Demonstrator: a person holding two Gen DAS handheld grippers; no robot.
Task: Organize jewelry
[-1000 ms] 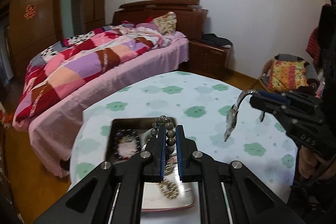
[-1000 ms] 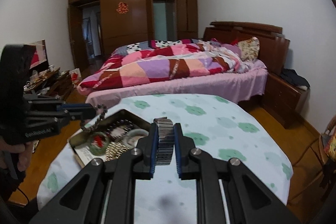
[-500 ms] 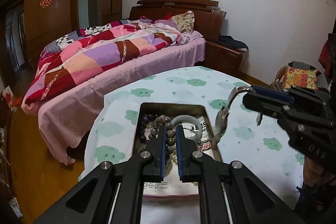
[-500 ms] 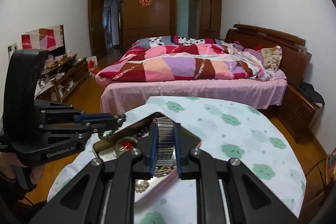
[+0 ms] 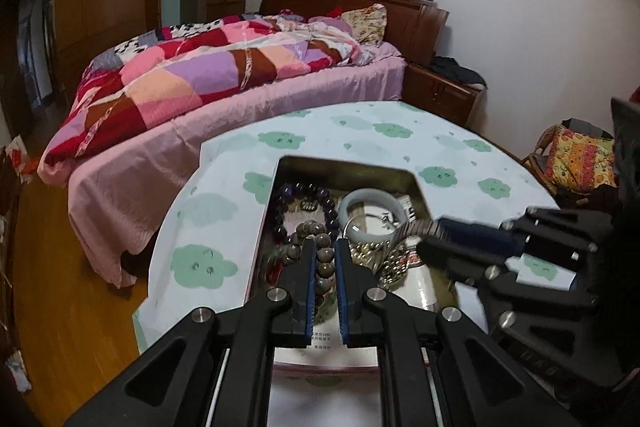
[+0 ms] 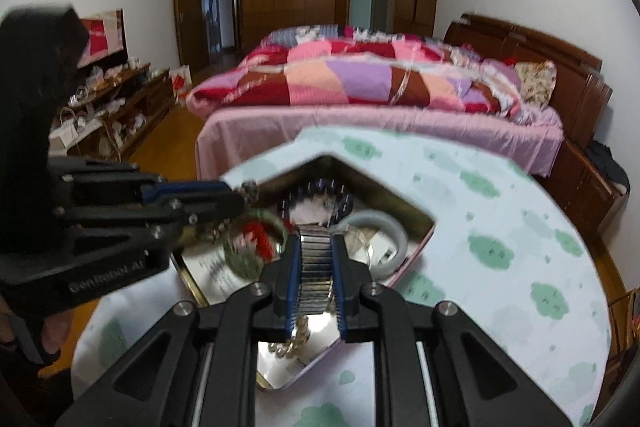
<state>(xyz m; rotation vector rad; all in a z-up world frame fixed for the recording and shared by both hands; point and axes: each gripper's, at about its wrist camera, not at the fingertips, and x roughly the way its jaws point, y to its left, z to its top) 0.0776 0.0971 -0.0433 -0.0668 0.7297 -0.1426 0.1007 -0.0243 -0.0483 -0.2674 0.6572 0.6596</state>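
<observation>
Both claws now down over tin (image 5: 416, 183), centre frame. L claw (image 5: 323, 259) clamps bead bracelet (image 5: 324, 255); R claw (image 6: 316, 259) clamps watch band (image 6: 316, 263). Drop-off prob. next.

Black hand-held gripper (image 5: 323, 255) — blue pads, silver screws.

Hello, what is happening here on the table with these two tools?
A person is sorting jewelry with a handheld gripper in each hand. The left gripper is shut on a brown bead bracelet, and the right gripper is shut on a metal watch band. Both hang over an open tin tray on the round table, which already holds a purple bead bracelet and a pale bangle.
</observation>
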